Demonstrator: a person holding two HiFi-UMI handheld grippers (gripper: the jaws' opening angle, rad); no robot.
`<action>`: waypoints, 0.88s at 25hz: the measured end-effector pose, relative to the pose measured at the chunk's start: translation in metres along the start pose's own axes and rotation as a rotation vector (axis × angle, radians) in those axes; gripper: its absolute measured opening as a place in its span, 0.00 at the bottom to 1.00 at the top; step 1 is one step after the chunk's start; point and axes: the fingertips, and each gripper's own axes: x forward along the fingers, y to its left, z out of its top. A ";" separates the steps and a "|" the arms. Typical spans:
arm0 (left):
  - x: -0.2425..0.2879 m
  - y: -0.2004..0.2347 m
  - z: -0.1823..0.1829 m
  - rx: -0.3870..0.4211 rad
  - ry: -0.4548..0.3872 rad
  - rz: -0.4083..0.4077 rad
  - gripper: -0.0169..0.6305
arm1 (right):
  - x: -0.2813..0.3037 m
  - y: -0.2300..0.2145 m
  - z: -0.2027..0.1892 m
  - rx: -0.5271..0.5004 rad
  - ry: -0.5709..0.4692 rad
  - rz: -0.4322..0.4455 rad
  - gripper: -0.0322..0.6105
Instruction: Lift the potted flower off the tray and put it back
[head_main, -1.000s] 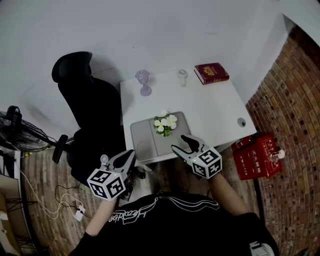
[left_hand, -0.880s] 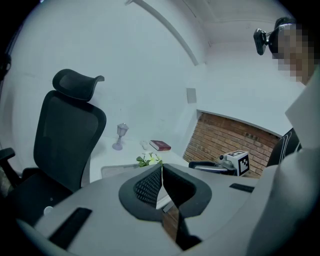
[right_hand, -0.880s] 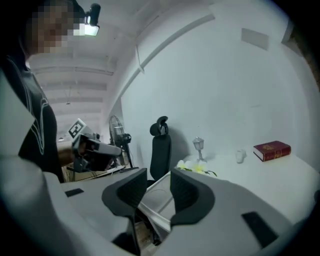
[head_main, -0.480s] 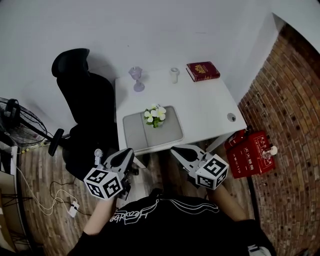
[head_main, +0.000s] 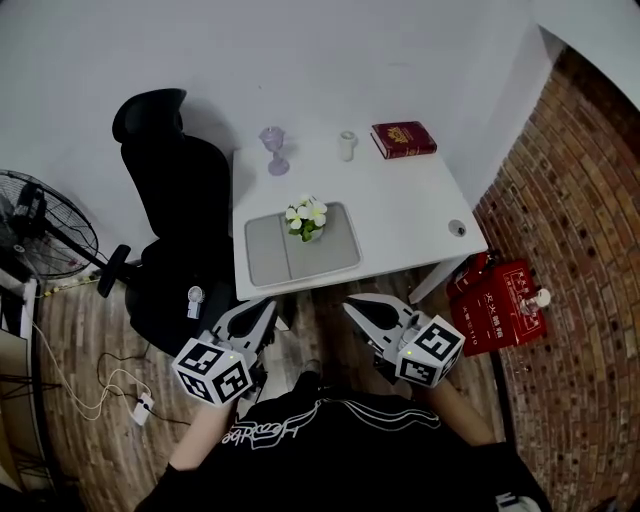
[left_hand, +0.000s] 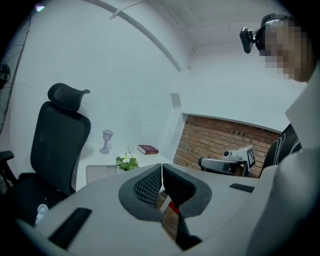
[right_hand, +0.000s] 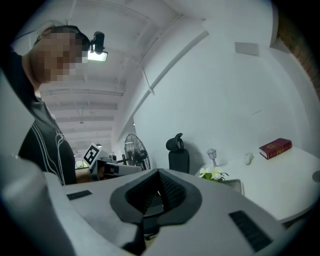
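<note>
- Near the person's body, short of the table's (head_main: 400, 210) near edge, both claws hang over the brick-pattern floor; a second ago the right claw (head_main: 356, 306) reached over that near edge, close to the tray's (head_main: 268, 255) near right corner.
- The left claw (head_main: 262, 310) was already off the table at the near left a second ago and now sits a little further back from it.
- The right claw's jaws stood apart a second ago; now they are clenched together with nothing between them, as the right gripper view shows.
- The left claw is clenched too, its pads meeting at the tips and gripping nothing.
- The potted flower (head_main: 305, 217) has not shifted: it stands upright on the tray, at the tray's far edge and about midway along it, white blooms above green leaves.
- The tray lies on the near left part of the table, as before.
- Both claws are well apart from the potted flower, which lies beyond them, far of the gap between the two.
- From the left claw the flower sits ahead and a little to the left; from the right claw, ahead and a little to the right.
- Along the table's far edge stand a clear goblet (head_main: 274, 148), a small white cup (head_main: 347, 146) and a red book (head_main: 403, 139), all unmoved.
- A black office chair (head_main: 180, 210) stands left of the table.
</note>
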 end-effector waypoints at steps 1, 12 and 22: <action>-0.001 -0.004 0.000 0.003 -0.003 -0.003 0.08 | -0.002 0.001 0.000 -0.001 -0.001 -0.002 0.05; -0.011 -0.027 0.006 0.035 -0.020 -0.013 0.08 | -0.019 0.000 0.010 0.004 -0.041 -0.042 0.05; -0.020 -0.040 0.010 0.068 -0.019 -0.019 0.08 | -0.025 0.013 0.016 -0.022 -0.052 -0.040 0.05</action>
